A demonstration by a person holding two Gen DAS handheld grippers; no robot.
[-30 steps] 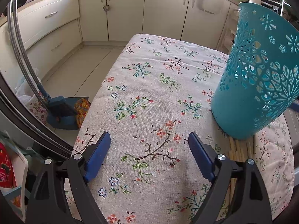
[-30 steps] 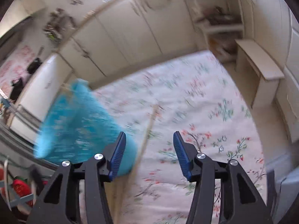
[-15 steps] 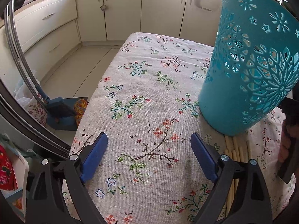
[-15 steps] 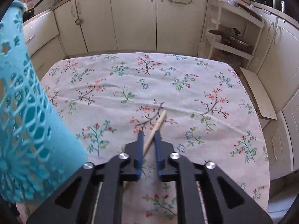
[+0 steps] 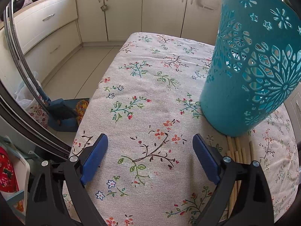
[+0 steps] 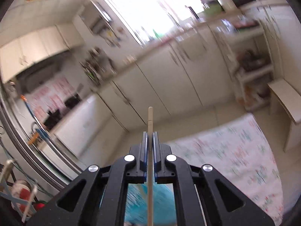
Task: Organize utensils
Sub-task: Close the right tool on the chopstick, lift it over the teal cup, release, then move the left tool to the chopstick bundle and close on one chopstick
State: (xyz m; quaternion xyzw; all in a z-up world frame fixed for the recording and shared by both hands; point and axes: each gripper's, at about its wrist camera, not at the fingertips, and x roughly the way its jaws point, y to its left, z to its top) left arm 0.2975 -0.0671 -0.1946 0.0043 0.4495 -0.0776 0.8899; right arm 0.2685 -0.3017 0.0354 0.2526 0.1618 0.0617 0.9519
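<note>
Kitchen table, left wrist view: my left gripper (image 5: 150, 154) hangs spread wide over the flowered tablecloth (image 5: 143, 98), its blue pads (image 5: 94, 157) well apart and gripping nothing. At two o'clock from the gripper stands a teal plastic basket (image 5: 250, 67) with cut-out flower patterns, its base on the cloth, leaning a little toward the right edge of the view. Just below the basket's base, at about three o'clock from the gripper, a bundle of pale wooden chopsticks (image 5: 238, 150) lies flat on the cloth, running toward me and partly hidden behind my right-hand finger. Cream cabinets (image 5: 161, 9) fill the twelve o'clock background; a blue dustpan (image 5: 60, 114) sits on the floor at nine o'clock.

Right wrist view, blurred with motion: my right gripper (image 6: 150, 137) is pressed together on a single chopstick (image 6: 150, 118), which stands upright between the pads, its tip poking out toward twelve o'clock and its shaft running down through the frame to six o'clock. Under the gripper, at six o'clock, a teal smear is the basket (image 6: 161, 203); whether the chopstick's lower end is inside it I cannot tell. The tablecloth (image 6: 235, 156) shows at four o'clock, cabinets (image 6: 169, 86) beyond.
</note>
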